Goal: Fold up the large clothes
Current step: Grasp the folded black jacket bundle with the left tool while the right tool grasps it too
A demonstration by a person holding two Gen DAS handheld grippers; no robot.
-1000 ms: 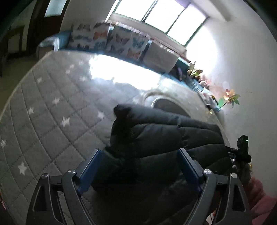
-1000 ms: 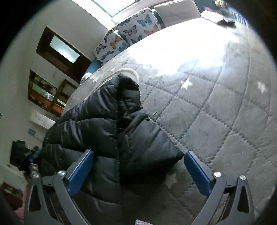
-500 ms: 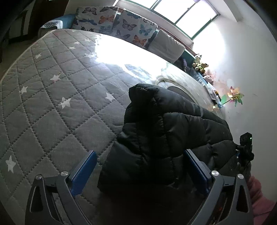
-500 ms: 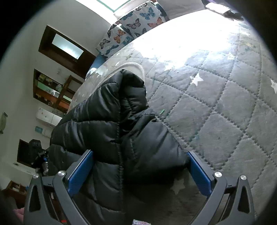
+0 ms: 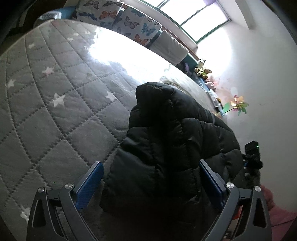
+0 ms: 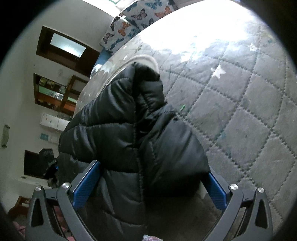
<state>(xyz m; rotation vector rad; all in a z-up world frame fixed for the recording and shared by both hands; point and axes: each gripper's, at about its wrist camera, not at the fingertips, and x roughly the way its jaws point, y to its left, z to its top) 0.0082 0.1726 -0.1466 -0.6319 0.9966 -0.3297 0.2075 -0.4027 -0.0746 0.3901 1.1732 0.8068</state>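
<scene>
Lying bunched on the near part of the bed (image 5: pixel 55 115), the black puffer jacket (image 5: pixel 167 148) looks partly folded: its quilted panels are doubled over one another into a thick bundle, with one rounded end standing up toward the far side and the butterfly-print pillows (image 5: pixel 118 16). From the right wrist view the same jacket (image 6: pixel 133 133) shows a stitched seam running down its middle and a flap lapped over on the right, so at least one fold seems to be in place. The bundle is lumpy and uneven, and part of it trails toward the near edge of the bed, so I judge the job unfinished: the puffy layers probably need flattening and at least one more fold to make a tidy packet.

The left hand-held gripper (image 5: pixel 150 187) has just been opening and now stands with its jaws wide apart. The jacket's near end sits between the blue pads (image 5: pixel 89 185), yet the left pad is clear of the fabric with grey quilt showing in the gap, so nothing is clamped. The right hand-held gripper (image 6: pixel 148 187) also has its jaws spread wide, straddling the near end of the jacket; the cloth fills most of the span and comes up against both pads, but it does not look pinched.
</scene>
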